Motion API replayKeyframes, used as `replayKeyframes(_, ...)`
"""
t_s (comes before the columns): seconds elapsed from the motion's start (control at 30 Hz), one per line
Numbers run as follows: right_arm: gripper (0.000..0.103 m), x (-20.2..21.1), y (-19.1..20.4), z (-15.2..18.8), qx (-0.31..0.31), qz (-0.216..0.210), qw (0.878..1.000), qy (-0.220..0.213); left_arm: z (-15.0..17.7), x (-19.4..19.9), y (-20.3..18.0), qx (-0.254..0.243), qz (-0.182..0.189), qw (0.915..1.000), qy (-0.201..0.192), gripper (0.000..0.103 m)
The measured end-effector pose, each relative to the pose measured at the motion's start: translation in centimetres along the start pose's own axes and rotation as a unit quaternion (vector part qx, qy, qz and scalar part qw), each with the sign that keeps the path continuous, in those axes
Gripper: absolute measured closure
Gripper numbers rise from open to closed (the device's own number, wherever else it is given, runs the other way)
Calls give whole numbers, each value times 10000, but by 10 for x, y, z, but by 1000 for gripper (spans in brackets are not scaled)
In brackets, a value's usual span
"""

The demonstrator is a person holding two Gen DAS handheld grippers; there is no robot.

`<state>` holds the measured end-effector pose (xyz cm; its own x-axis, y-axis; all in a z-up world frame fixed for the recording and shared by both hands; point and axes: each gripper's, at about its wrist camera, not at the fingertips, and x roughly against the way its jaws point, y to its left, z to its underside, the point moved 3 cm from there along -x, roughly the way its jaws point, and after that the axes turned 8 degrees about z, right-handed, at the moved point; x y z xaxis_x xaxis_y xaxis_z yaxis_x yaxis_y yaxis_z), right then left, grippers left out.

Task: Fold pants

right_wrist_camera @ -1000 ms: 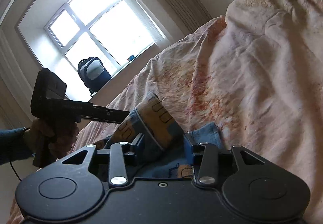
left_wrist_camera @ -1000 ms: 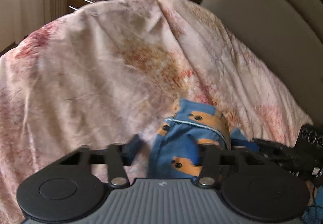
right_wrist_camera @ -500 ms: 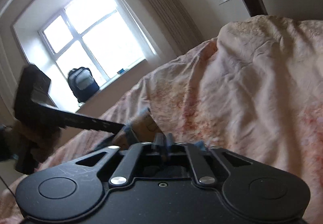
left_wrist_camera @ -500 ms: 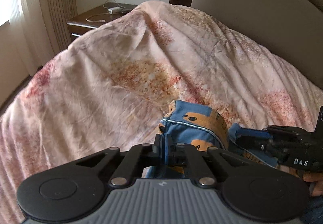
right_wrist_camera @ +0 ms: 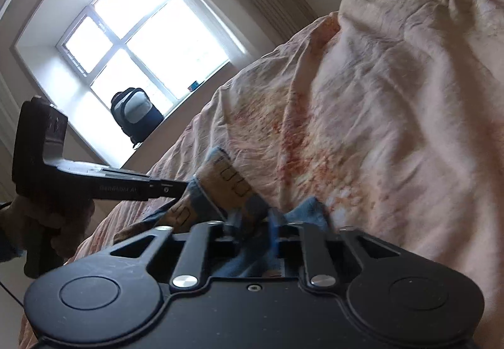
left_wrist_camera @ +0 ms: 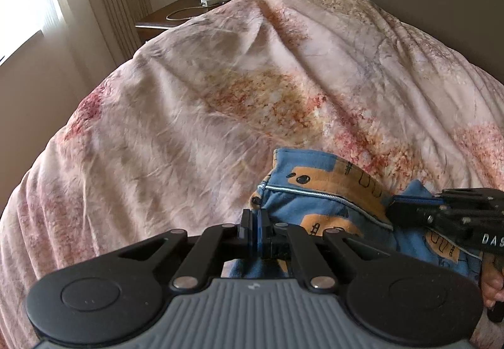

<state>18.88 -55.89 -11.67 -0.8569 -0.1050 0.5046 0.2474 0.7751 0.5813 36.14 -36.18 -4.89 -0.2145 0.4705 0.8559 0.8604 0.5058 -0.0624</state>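
On the wrinkly pink floral duvet [left_wrist_camera: 195,116], you're bunching up soft blue pants [left_wrist_camera: 318,191] with orange prints. Your left gripper [left_wrist_camera: 255,231] is pinching their edge tight; the right gripper [right_wrist_camera: 252,224] has just been closing on the crumpled fabric.

pants [left_wrist_camera: 318,191] lower part hidden behind gripper body, nightstand [left_wrist_camera: 176,15] partly hidden

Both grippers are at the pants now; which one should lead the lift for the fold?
Probably left. The left gripper is shut on the pants edge, clear bedspread ahead. The right gripper has just been closing, cloth bunched between.
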Motion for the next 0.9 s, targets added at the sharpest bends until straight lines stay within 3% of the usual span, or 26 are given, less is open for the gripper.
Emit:
replayKeyframes(0.03,103,1,0,-1,-16,11,10000,-37,0,0,-1,21,10,10000,-17,101)
replayKeyframes(0.27,103,32,17,-4,279,95,9982,-517,-2,15,-5,-1,46,9998,-203,101)
replayKeyframes(0.3,97,34,19,-4,353,179,9979,-511,-2,16,-5,7,29,9998,-213,101)
replayKeyframes(0.33,82,35,21,-2,444,259,9975,-477,-2,17,-5,4,-1,9998,-212,101)
replayKeyframes(0.4,62,31,22,1,681,287,9963,-441,-3,16,-5,-13,-66,9998,-191,101)
replayKeyframes(0.6,61,4,14,-1,506,164,9984,-205,-3,8,-5,0,-116,9999,-95,101)
replayKeyframes(0.67,65,-6,14,-3,571,118,9983,-97,-4,6,-6,-12,-159,9998,-72,101)
replayKeyframes(0.7,84,-9,15,-4,583,96,9982,-64,-4,6,-7,-14,-173,9998,-75,101)
replayKeyframes(0.73,91,-11,15,-3,582,81,9983,-23,-4,7,-7,-20,-179,9998,-96,101)
replayKeyframes(0.9,97,17,24,-11,600,16,9976,-357,-5,20,-10,-1,-102,9996,-277,101)
